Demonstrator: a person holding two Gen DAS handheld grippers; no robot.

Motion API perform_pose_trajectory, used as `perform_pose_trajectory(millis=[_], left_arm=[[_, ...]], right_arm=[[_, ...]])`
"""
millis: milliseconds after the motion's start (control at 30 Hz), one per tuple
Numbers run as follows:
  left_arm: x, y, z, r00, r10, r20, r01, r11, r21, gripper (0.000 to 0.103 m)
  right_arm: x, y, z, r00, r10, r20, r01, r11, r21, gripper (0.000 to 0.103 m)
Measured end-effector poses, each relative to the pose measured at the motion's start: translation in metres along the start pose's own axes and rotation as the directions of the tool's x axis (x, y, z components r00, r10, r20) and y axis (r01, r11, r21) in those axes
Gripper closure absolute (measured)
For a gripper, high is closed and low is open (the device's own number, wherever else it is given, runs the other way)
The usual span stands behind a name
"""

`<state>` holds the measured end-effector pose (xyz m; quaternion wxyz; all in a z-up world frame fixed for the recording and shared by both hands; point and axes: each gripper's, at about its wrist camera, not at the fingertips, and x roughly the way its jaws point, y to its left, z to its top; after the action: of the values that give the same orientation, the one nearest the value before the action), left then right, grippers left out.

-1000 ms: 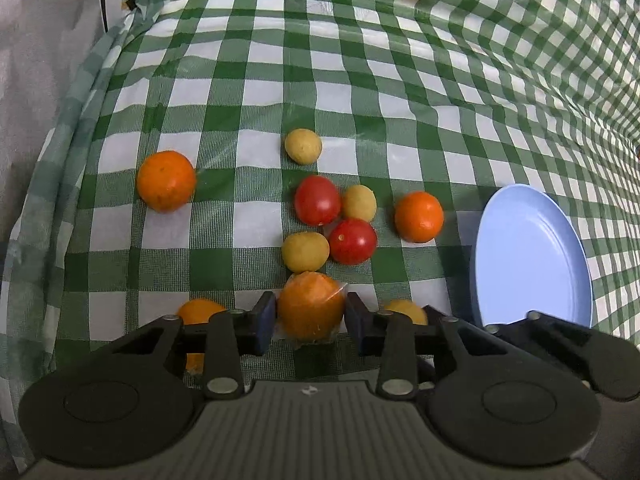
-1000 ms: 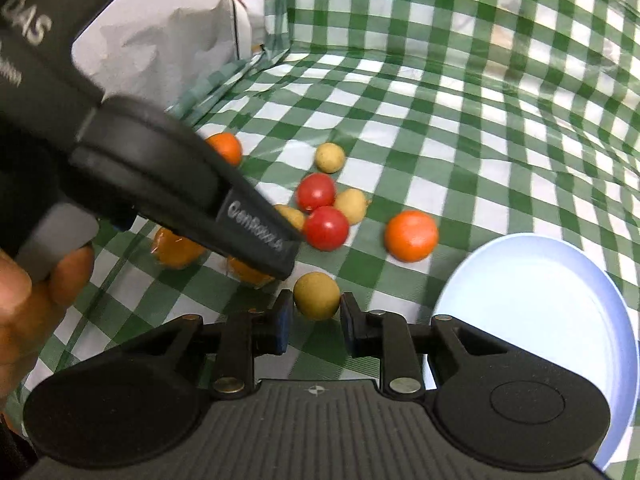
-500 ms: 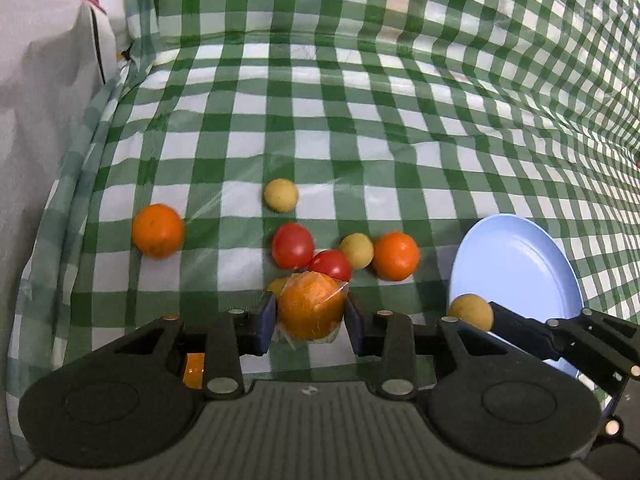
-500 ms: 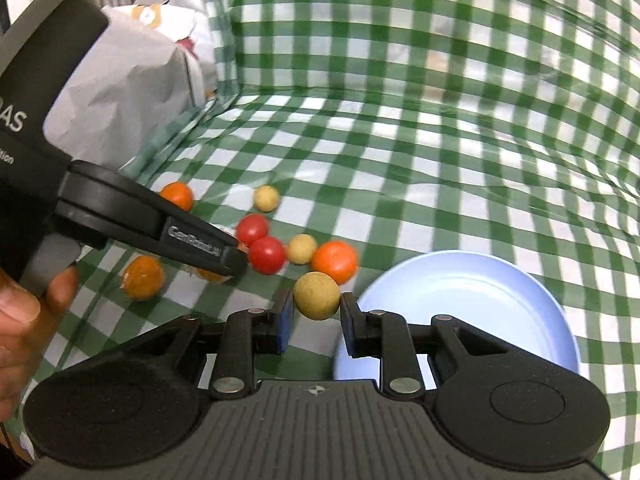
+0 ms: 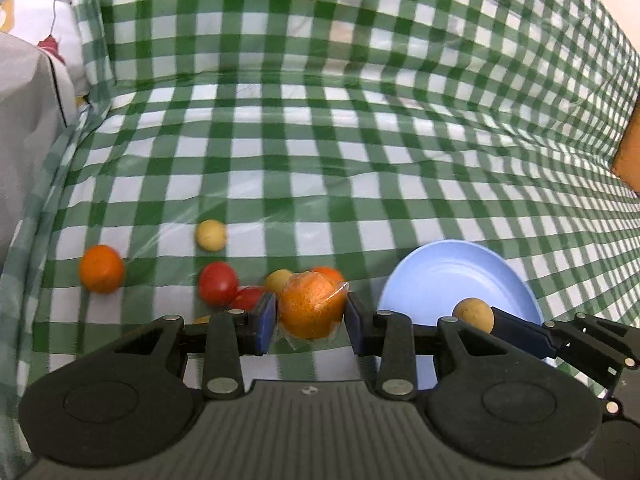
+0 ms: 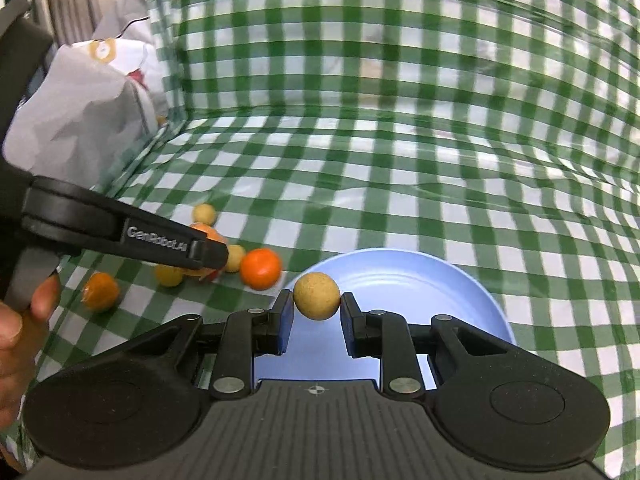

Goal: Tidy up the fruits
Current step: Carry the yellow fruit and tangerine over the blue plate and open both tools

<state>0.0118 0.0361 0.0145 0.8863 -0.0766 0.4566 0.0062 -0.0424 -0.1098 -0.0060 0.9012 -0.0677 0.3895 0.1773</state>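
Note:
My left gripper point(image 5: 311, 312) is shut on a plastic-wrapped orange point(image 5: 312, 306), held above the green checked cloth. My right gripper point(image 6: 316, 306) is shut on a small yellow-brown fruit point(image 6: 317, 296), held over the near edge of the light blue plate point(image 6: 420, 280). That fruit point(image 5: 473, 314) and the plate point(image 5: 440, 276) also show in the left wrist view. Loose on the cloth lie an orange point(image 5: 101, 269), a yellow fruit point(image 5: 210, 234), two red tomatoes point(image 5: 218, 283) and further fruits partly hidden behind the held orange.
Grey crumpled fabric point(image 6: 80, 104) lies at the left edge of the cloth. An orange point(image 6: 261, 269), a wrapped orange point(image 6: 100, 291) and yellow fruits point(image 6: 204, 213) lie left of the plate. An orange-brown object point(image 5: 628, 148) sits at the far right.
Both grippers have lifted with their fruits. The right gripper has moved right, so its yellow-brown fruit now hangs over the plate. The left gripper has moved right toward the plate.

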Motion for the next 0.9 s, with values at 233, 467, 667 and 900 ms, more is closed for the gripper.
perform_pose_trajectory(millis=[233, 467, 667, 900], left_arm=[[0.0, -0.014, 0.001, 0.999, -0.022, 0.025, 0.022, 1.0, 0.002, 0.062], [0.004, -0.019, 0.0, 0.999, -0.017, 0.029, 0.017, 1.0, -0.003, 0.062], [0.006, -0.022, 0.001, 0.999, -0.038, 0.03, 0.038, 0.999, 0.016, 0.062], [0.007, -0.035, -0.001, 0.996, -0.081, 0.03, 0.079, 0.995, 0.062, 0.062]], right_arm=[[-0.005, -0.017, -0.002, 0.999, -0.034, 0.012, 0.034, 0.999, 0.038, 0.076], [0.0, -0.031, -0.007, 0.994, -0.1, -0.039, 0.102, 0.993, 0.057, 0.076], [0.01, -0.06, -0.023, 0.974, -0.179, -0.138, 0.196, 0.974, 0.116, 0.076], [0.005, -0.086, -0.038, 0.951, -0.235, -0.201, 0.268, 0.951, 0.152, 0.077]])
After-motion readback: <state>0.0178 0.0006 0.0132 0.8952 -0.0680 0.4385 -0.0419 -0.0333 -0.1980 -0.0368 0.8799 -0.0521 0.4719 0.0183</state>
